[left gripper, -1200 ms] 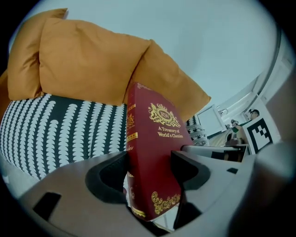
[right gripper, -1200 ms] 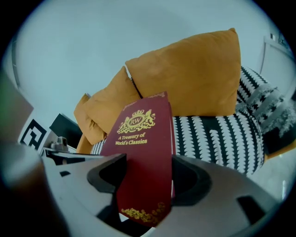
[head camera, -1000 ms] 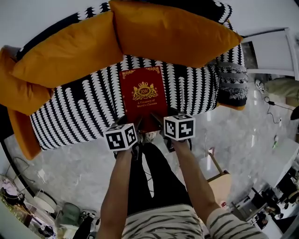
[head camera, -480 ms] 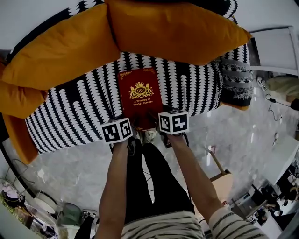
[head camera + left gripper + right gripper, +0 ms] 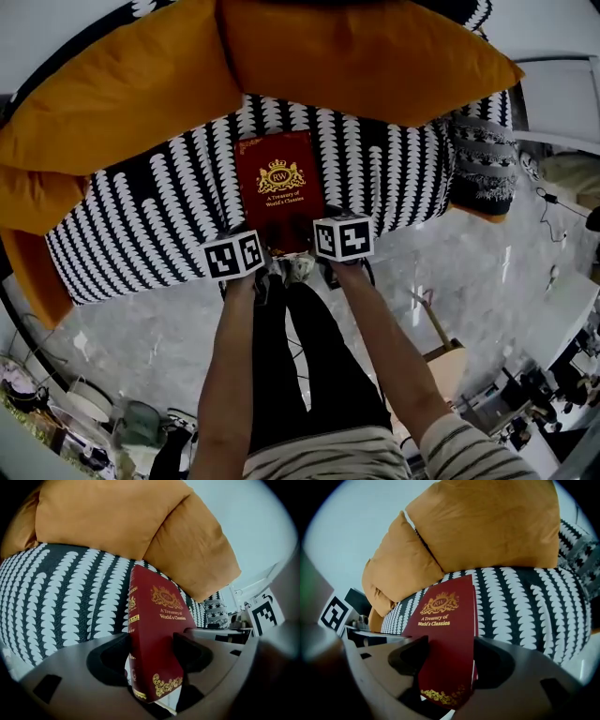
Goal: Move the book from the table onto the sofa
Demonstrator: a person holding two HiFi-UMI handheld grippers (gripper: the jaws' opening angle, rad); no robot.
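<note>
Grey left tool point(image 5: 154, 651) clamped on the spine-side near corner of the red book point(image 5: 157, 620), right tool point(image 5: 447, 660) clamped on the other near corner. Carried a little further toward 12 o'clock over the last second, cover up, now out over the middle of the black-and-white sofa point(image 5: 169, 216) seat and just short of the orange cushions point(image 5: 122, 84) at 12 o'clock. Probably close to done: only setting down and letting go left, though contact with the seat impossible to confirm.
</note>
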